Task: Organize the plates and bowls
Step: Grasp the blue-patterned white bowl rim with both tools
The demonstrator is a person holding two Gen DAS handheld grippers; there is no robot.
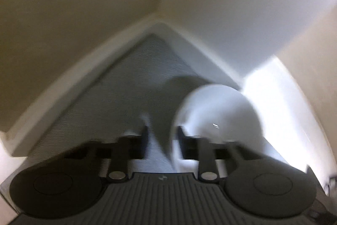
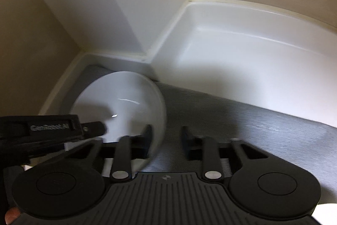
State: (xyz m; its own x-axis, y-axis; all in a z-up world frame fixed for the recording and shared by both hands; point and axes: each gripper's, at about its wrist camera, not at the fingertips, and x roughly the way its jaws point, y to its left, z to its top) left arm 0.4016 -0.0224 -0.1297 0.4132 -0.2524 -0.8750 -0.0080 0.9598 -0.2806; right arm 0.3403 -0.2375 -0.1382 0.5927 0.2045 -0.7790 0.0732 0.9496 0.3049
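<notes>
Finding: the white bowl (image 2: 126, 102) sits tipped over the grey liner (image 1: 126, 88), near the liner's back corner; I cannot tell whether it rests there. My left tongs (image 1: 162, 128) and right tongs (image 2: 166, 130) are each closed across the bowl's rim, on opposite sides, one finger inside and one outside. I judge the double hold steadies it for setting down. The white raised edge (image 2: 231, 52) bounds the liner closely behind the bowl; open liner lies toward me.

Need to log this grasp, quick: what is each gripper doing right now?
Left gripper: closed on the rim of the white bowl.
Right gripper: closed on the opposite rim of the same bowl.
</notes>
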